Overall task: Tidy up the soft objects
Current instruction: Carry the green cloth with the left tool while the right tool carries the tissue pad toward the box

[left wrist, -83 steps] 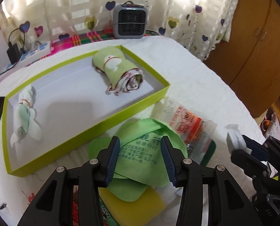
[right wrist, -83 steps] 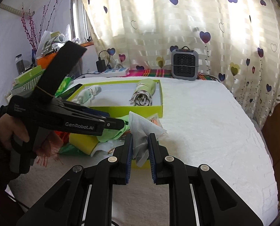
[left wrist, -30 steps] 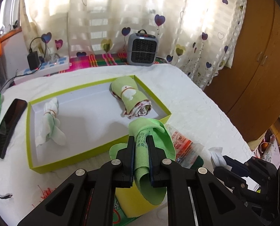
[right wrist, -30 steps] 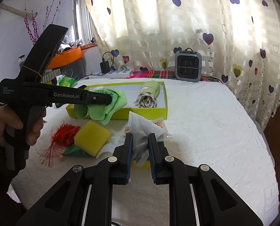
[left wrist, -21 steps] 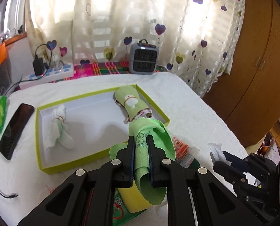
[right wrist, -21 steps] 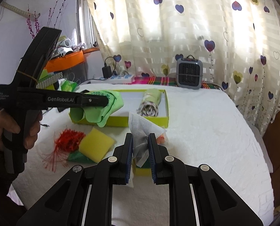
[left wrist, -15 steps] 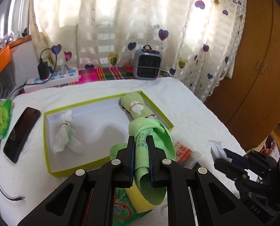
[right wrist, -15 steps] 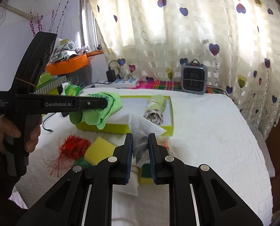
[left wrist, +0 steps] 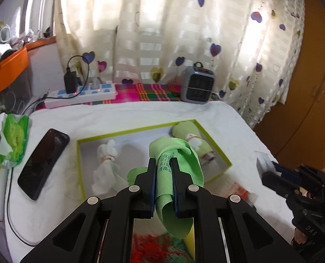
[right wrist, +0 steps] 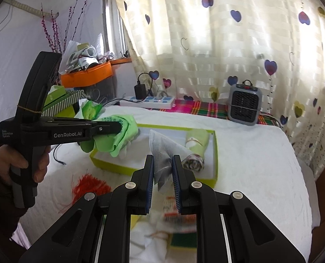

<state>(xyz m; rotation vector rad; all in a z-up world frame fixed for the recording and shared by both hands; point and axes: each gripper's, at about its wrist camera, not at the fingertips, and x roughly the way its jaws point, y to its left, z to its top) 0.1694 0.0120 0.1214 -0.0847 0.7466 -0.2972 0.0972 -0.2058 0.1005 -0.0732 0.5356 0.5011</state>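
Observation:
My left gripper (left wrist: pixel 164 161) is shut on a green printed cloth (left wrist: pixel 180 153), which hangs folded above the near side of the lime-edged box (left wrist: pixel 224 159). In the right wrist view the same cloth (right wrist: pixel 116 135) sits in the left gripper (right wrist: pixel 118 126), held by a hand at the left. My right gripper (right wrist: pixel 162 160) is shut on a grey-white tissue sachet (right wrist: pixel 162 151) in front of the box (right wrist: pixel 216 153). Inside the box lie a rolled green cloth (left wrist: pixel 189 132) and a tied white cloth (left wrist: pixel 106 162).
A black phone (left wrist: pixel 44 162) and a green packet (left wrist: pixel 14 140) lie left of the box. A power strip (left wrist: pixel 81 94) and a small grey heater (left wrist: pixel 197 85) stand at the back. Red threads (right wrist: pixel 90 186), a yellow sponge and wrappers lie on the white bedspread in front.
Both grippers have risen and drawn back with their loads. The box now looks smaller and farther, and the green cloth hangs over its near side.

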